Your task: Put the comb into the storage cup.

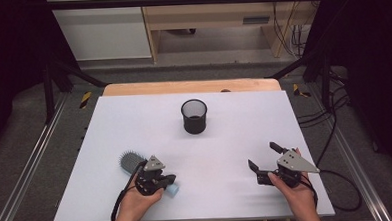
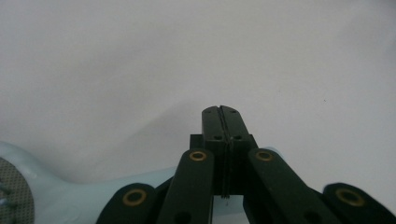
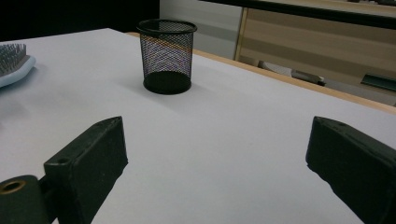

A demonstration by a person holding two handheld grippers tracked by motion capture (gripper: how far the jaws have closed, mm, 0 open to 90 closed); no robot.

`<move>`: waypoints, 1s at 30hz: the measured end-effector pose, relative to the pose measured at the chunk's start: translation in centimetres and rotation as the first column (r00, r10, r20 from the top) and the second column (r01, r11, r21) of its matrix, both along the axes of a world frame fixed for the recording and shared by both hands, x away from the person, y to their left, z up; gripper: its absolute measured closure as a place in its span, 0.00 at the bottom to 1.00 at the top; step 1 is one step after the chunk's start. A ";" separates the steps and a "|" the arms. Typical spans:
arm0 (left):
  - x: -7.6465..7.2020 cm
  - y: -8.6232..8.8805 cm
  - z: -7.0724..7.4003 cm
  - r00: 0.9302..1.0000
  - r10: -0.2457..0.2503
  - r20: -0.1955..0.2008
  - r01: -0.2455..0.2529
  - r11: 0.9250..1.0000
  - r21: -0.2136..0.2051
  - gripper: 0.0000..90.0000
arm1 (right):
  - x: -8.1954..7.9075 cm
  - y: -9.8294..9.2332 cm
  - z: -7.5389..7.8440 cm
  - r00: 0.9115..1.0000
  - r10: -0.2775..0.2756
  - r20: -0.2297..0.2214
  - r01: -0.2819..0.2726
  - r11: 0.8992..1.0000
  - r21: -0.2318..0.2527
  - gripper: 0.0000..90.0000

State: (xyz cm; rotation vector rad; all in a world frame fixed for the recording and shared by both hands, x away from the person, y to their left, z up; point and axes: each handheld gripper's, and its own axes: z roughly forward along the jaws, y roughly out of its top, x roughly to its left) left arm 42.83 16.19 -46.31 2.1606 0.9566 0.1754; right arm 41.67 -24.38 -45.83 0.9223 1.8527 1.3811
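Note:
A light-blue hairbrush (image 1: 130,161) lies near the front left of the white table, bristles up, its handle running right toward the front. My left gripper (image 1: 170,180) sits low over that handle and is shut. In the left gripper view its jaws (image 2: 221,113) meet pad to pad with nothing between them, and the pale handle (image 2: 70,198) passes underneath the linkage. A black mesh cup (image 1: 194,116) stands upright at the table's middle back. My right gripper (image 1: 262,155) rests at the front right, open and empty, with the cup (image 3: 166,56) and the brush head (image 3: 11,63) ahead of it.
The white board (image 1: 134,118) covers the tabletop, with a wooden strip (image 1: 190,86) along its far edge. Metal rails and black frame legs flank the table. Cables lie on the floor at the right (image 1: 335,134).

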 end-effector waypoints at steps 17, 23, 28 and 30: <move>-1.4 1.3 0.0 1.000 -0.021 -0.022 0.021 1.000 -0.007 1.00 | 0.0 0.1 -0.1 1.000 0.007 -0.003 -0.007 1.000 -0.008 0.06; -2.0 2.0 0.0 0.999 -0.025 -0.023 0.025 1.000 0.004 1.00 | 0.0 0.2 -0.1 1.000 0.009 -0.003 -0.009 1.000 -0.012 0.06; -2.5 3.1 -0.1 1.000 -0.015 -0.027 0.016 1.000 0.018 1.00 | 0.0 0.2 -0.1 1.000 0.010 -0.004 -0.010 1.000 -0.009 0.06; -2.5 3.3 -0.1 0.999 -0.013 -0.029 0.014 1.000 0.020 1.00 | 0.0 0.2 -0.1 1.000 0.010 -0.004 -0.010 1.000 -0.009 0.06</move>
